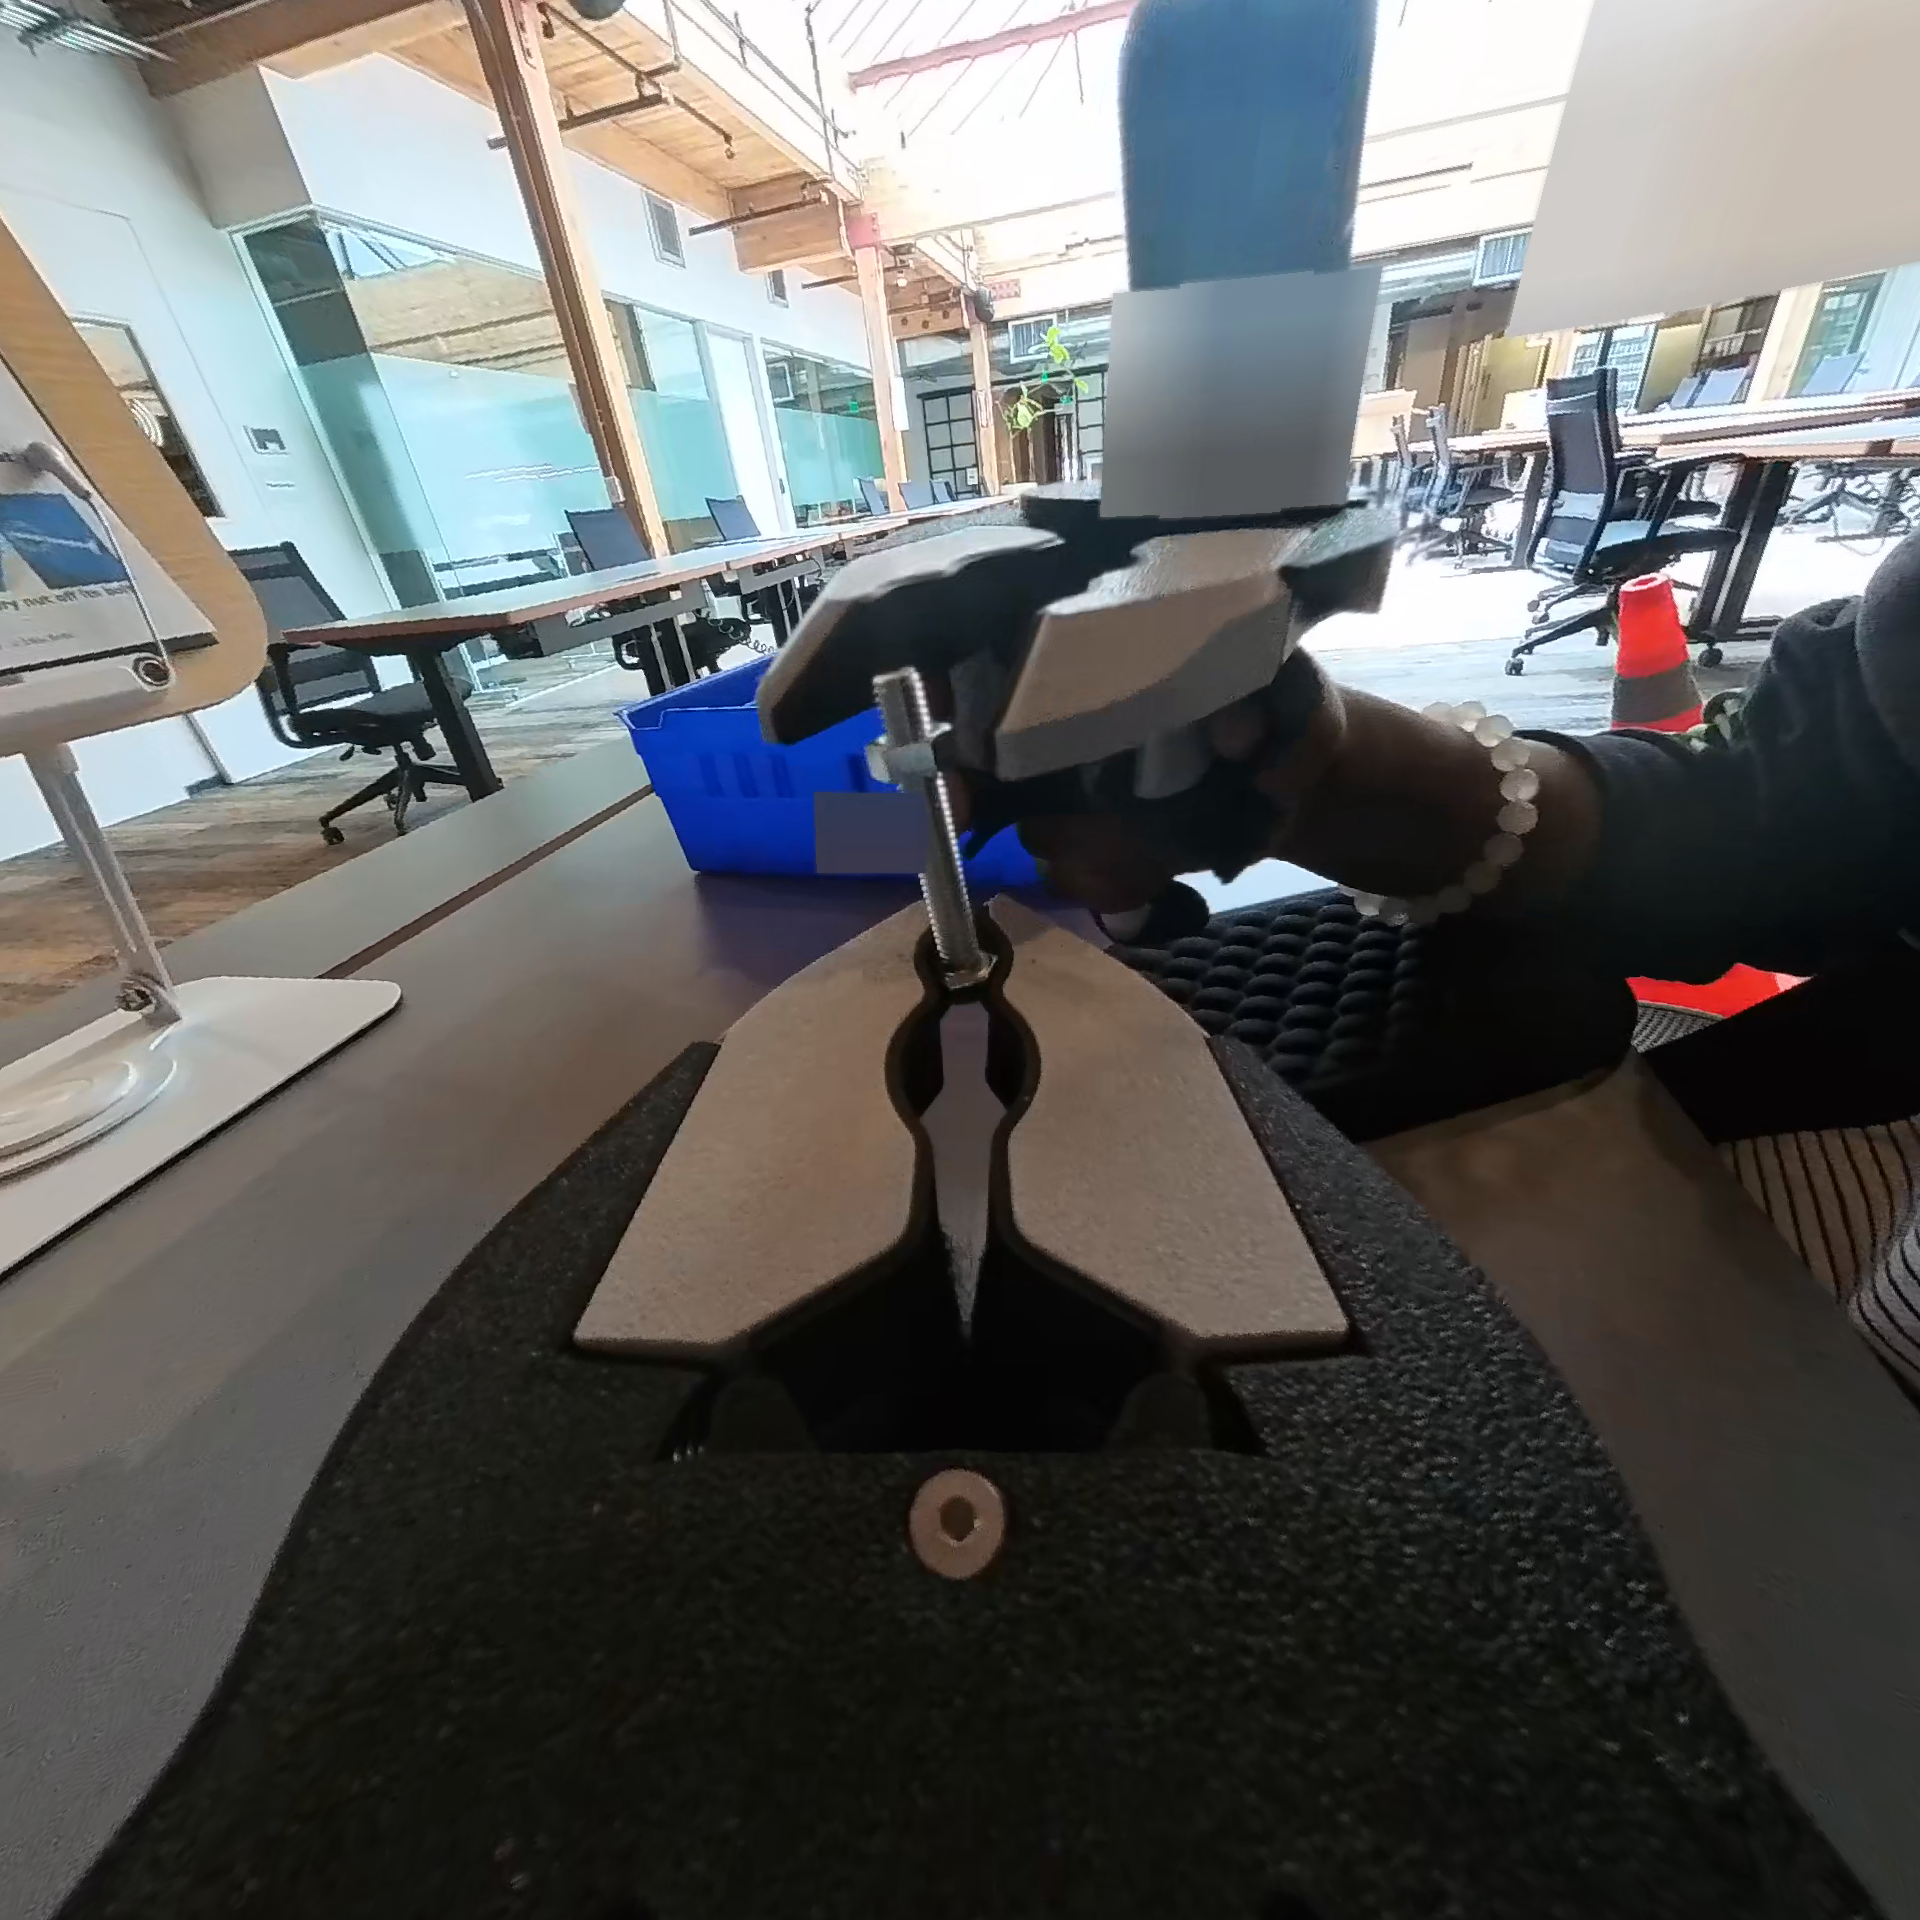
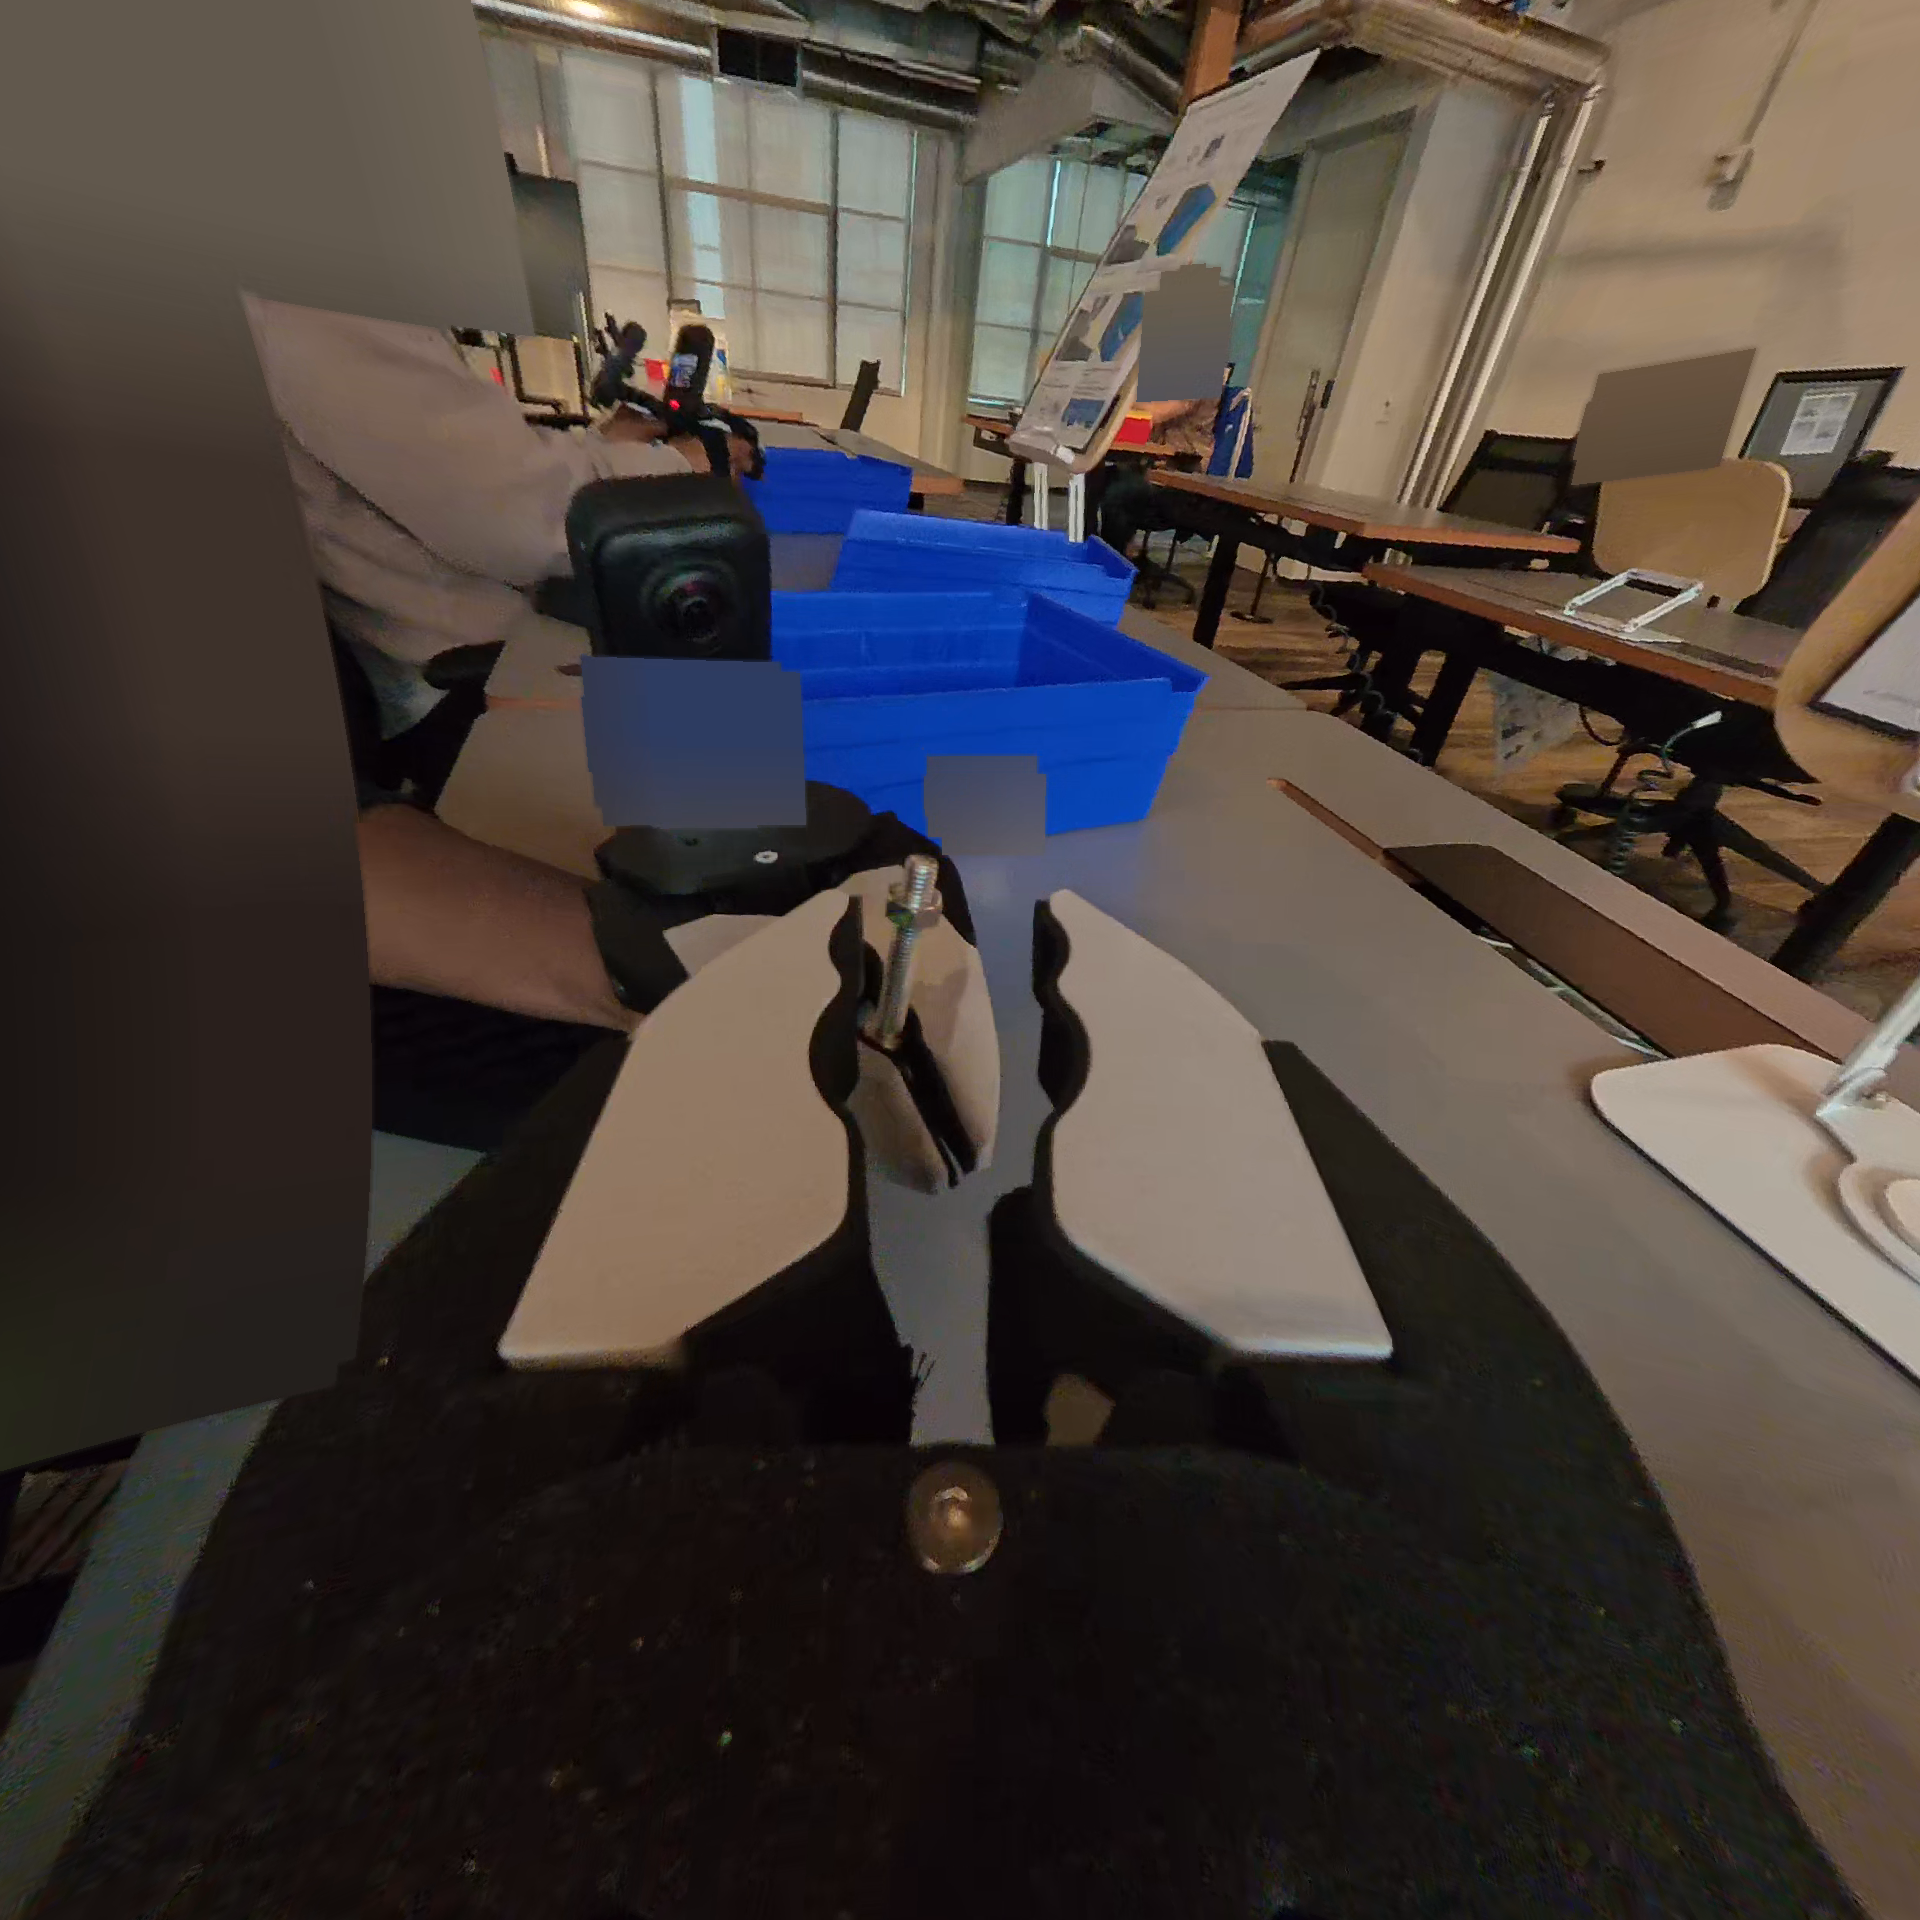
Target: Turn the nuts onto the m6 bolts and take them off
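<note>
Left gripper (image 1: pixel 961 961): black body, pale grey pads; jaws were closed on the head end of a bolt (image 1: pixel 940 831), gripped in the foremost notch between the fingertips. The bolt stood up out of the jaws, leaning slightly to the left in the left wrist view.

Bolt: silver, threaded along its whole visible length; lower end seated in the left gripper, upper end free.

Nut (image 1: pixel 902 750): silver, hexagonal; sat on the bolt near its top, with a short stretch of thread showing above it. In the right wrist view the same nut (image 2: pixel 914 914) appeared near the bolt's upper end.

Right gripper (image 2: pixel 940 914): same build; jaws stood apart with a clear gap. The bolt (image 2: pixel 896 982) and nut lay between the fingertips, close to the left-hand pad, the right-hand pad (image 2: pixel 1132 1039) well clear of them. Nothing was pressed between the pads. In the left wrist view this gripper (image 1: pixel 935 717) came down over the bolt's top from the upper right, held by a hand (image 1: pixel 1299 790) wearing a pale bead bracelet (image 1: pixel 1496 821).

Table (image 1: pixel 468 987): dark brown top; both grippers were held above it.

Bin (image 1: pixel 727 779): blue plastic, open-topped, on the table just behind the bolt. More blue bins (image 2: pixel 977 566) stood in a row farther along.

Stand (image 1: pixel 208 1049): white flat base with a slanted post, on the table to the left of the left gripper.

Cone (image 1: pixel 1657 649): orange, on the floor far right.
</note>
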Demonstrator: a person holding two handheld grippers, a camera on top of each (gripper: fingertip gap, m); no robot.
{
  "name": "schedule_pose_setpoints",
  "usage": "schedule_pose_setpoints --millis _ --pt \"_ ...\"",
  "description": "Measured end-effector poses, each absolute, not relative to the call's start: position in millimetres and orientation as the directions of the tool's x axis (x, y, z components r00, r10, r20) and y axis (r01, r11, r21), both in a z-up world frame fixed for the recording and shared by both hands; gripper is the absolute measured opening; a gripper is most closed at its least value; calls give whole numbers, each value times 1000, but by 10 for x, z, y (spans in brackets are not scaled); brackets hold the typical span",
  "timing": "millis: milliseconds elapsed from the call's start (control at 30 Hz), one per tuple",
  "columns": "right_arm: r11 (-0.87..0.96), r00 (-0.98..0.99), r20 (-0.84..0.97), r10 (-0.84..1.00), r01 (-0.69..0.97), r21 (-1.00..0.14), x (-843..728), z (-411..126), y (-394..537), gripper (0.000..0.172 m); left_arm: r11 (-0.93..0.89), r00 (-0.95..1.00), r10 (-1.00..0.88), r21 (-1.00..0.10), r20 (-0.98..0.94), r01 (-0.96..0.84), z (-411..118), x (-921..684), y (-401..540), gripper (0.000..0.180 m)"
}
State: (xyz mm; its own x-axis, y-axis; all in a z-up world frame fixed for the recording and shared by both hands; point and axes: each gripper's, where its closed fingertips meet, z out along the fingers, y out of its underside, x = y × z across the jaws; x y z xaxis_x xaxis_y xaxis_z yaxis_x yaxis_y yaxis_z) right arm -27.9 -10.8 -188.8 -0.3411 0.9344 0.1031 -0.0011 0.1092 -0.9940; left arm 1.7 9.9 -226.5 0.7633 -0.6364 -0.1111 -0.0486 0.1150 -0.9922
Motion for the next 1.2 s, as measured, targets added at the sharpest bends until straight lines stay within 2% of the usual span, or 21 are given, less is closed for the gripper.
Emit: schedule_pose_setpoints --millis 167,367,500,667,733,767,833,1000,1133,1200 --pt "76 -309 75 948 -9 -997 -248 -1860 34 14 122 767 -632 -992 -105 -35 -2234 -3 92 3" --pt "98 -330 94 939 -4 -995 -279 -1876 -82 29 119 765 -635 -992 -112 -46 -2252 18 91 3" --pt "66 -301 67 951 -13 -998 -247 -1847 44 13 127 768 -631 -991 -109 -37 -2229 -1 87 3" --pt "81 -337 81 938 -14 -997 -268 -1848 -91 31 119 767 -632 -992 -109 -43 -2249 7 92 3" --pt "81 -323 80 943 -10 -997 -272 -1858 -55 27 122 766 -633 -991 -114 -47 -2249 18 87 3" --pt "66 -310 66 948 -11 -998 -265 -1851 -10 17 124 765 -633 -991 -114 -45 -2243 18 85 3" --pt "56 -295 59 954 -20 -998 -246 -1831 54 14 127 768 -631 -991 -112 -41 -2233 4 85 3" --pt "77 -337 76 938 -10 -997 -273 -1856 -94 30 119 769 -630 -992 -110 -45 -2249 5 92 3" --pt "56 -298 59 953 -19 -998 -259 -1836 22 12 126 770 -629 -991 -110 -39 -2232 1 86 3" --pt "44 -308 50 950 -25 -999 -246 -1818 21 14 125 773 -625 -991 -107 -36 -2228 -13 91 3"
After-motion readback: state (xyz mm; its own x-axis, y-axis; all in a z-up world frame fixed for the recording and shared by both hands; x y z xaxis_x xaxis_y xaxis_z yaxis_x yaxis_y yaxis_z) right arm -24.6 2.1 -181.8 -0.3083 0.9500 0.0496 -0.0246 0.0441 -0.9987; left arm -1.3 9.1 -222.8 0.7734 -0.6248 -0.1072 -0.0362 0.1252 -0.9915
